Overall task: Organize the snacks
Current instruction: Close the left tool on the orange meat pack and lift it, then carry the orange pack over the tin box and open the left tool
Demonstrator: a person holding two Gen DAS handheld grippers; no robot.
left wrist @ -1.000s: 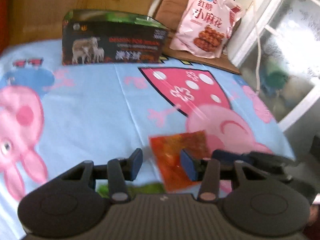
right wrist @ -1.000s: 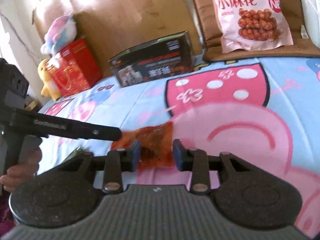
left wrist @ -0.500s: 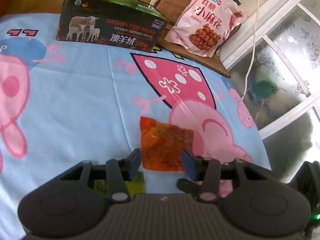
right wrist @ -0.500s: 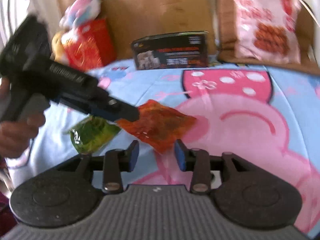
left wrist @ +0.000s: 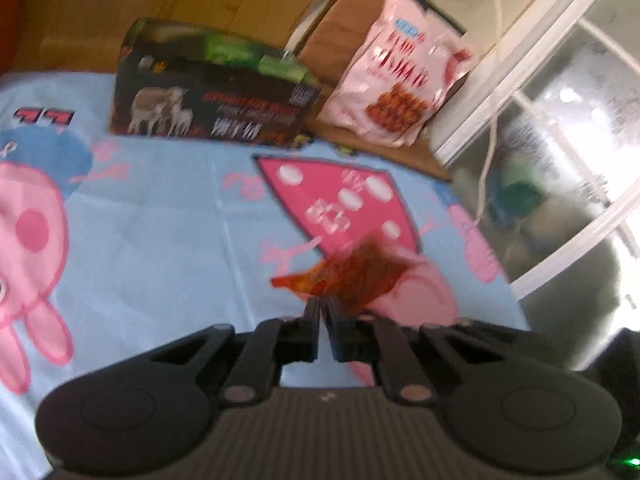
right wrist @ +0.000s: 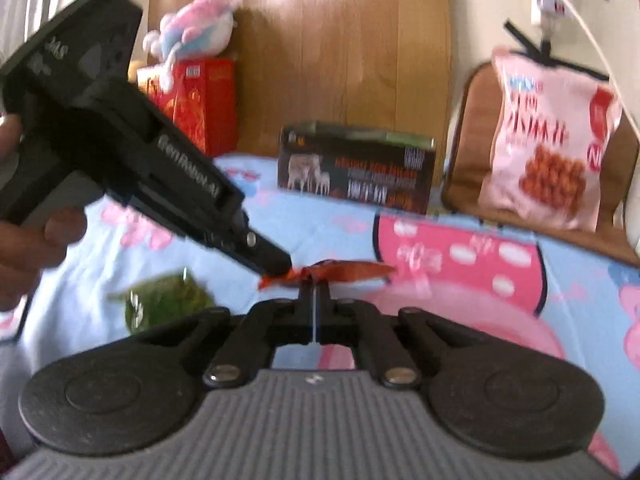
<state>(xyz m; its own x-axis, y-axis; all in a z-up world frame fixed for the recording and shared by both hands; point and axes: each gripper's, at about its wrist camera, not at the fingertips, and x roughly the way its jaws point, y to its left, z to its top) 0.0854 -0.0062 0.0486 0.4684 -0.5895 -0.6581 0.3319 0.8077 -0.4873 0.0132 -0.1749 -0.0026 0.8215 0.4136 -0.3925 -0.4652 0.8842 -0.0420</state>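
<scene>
An orange snack packet [left wrist: 356,276] hangs just above the pig-print bed sheet [left wrist: 160,240], and in the right wrist view the packet [right wrist: 352,271] shows edge-on. My left gripper [left wrist: 322,306] is closing its jaws tight on the packet's near edge; from the right wrist view the left gripper [right wrist: 276,266] pinches its left end. My right gripper [right wrist: 316,288] is also closing, its fingertips pressed together on the packet's underside edge. A green snack packet [right wrist: 160,300] lies flat on the sheet at the left, below the left gripper.
A dark box with sheep on it [right wrist: 356,168] stands at the back of the sheet. A pink snack bag [right wrist: 552,152] leans on a brown cushion [right wrist: 468,160] at the right. A red box [right wrist: 200,100] topped by a plush toy [right wrist: 196,24] sits back left. A person's hand [right wrist: 28,240] holds the left gripper.
Both grippers have gone from open to shut on the orange packet. The packet has left the sheet and turned edge-on. The right wrist view has rolled.
</scene>
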